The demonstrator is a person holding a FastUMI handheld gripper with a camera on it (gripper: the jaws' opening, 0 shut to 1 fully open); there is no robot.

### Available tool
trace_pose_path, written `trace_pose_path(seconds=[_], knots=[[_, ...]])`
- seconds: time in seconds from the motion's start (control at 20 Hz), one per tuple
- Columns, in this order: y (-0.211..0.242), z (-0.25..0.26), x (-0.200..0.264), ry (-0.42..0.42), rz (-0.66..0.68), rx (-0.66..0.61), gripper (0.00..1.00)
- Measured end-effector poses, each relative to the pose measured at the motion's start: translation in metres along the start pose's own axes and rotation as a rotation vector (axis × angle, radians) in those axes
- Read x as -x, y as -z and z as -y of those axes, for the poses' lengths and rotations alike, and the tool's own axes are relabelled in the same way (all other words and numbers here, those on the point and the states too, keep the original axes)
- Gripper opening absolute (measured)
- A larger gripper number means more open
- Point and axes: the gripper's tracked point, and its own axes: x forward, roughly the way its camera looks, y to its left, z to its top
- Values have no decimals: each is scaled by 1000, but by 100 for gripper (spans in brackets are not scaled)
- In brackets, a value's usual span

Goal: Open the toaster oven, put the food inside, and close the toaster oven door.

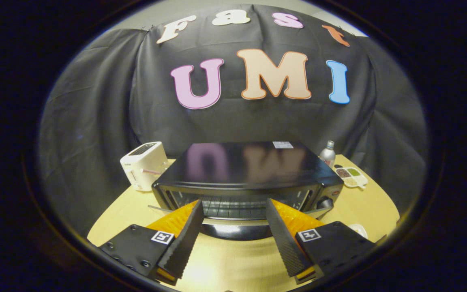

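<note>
hand-held gripper [233, 211] fingers spread; toaster oven [246, 180] door partly hidden.

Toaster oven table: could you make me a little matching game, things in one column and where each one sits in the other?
Things:
1. white toaster
2. silver bottle
3. toaster oven
4. gripper

Places:
A. just ahead of the fingers, door closed
B. left of the oven
C. open, fingers spread before the oven door
D. right of the oven, by a small dish

Pairs: 1-B, 2-D, 3-A, 4-C
</note>
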Motion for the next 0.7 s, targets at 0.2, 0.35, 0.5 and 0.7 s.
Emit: trace_pose_path(seconds=[0.2,0.35,0.5,0.7], knots=[[31,1,23,15,-71,-2,95],[53,2,30,14,-120,-5,95],[86,3,41,10,-200,-5,95],[130,6,41,17,-313,-6,95]])
